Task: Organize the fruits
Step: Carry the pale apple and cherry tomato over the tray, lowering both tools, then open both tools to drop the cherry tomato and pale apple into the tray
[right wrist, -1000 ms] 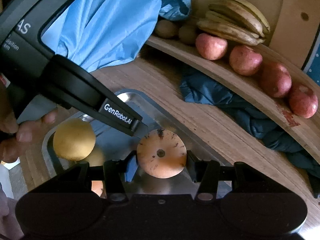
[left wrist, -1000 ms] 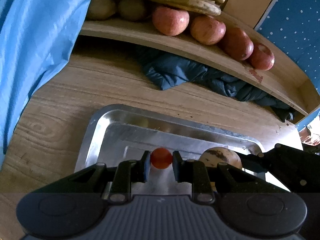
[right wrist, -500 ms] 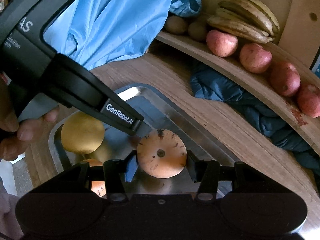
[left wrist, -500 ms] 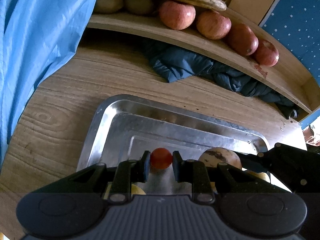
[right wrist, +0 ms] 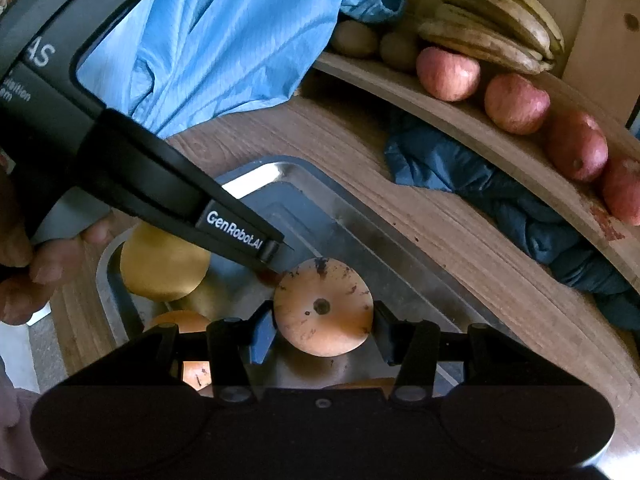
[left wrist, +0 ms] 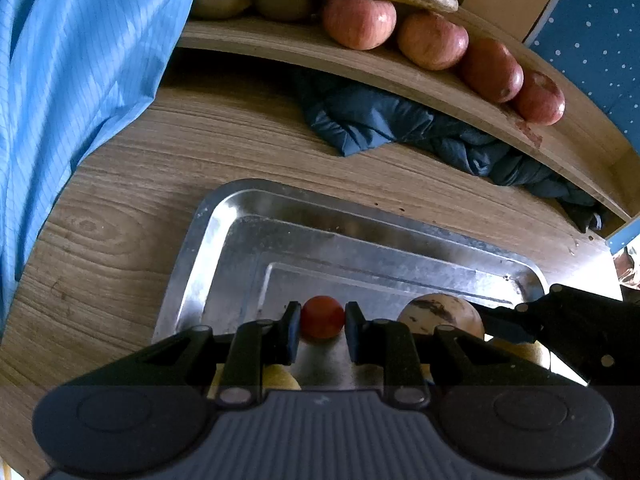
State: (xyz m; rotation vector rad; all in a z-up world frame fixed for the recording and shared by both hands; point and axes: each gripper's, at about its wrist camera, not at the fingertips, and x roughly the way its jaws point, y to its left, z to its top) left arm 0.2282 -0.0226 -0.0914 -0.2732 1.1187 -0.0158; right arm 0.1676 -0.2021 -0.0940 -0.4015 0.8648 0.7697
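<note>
Left wrist view: left gripper (left wrist: 322,330) clamps a small tomato (left wrist: 322,317) above the tray (left wrist: 192,264); soft skin, grip lightly across its middle. Right gripper (right wrist: 323,322) holds a round, firm orange fruit (right wrist: 323,306) over the tray's far edge.

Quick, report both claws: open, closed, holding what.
Left claw: closed on a small red tomato.
Right claw: closed on a speckled orange fruit.

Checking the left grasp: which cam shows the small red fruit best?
Left wrist view: the small red fruit sits in plain sight between the left gripper fingers. In the right wrist view only a reddish sliver shows behind the spotted orange fruit.
</note>
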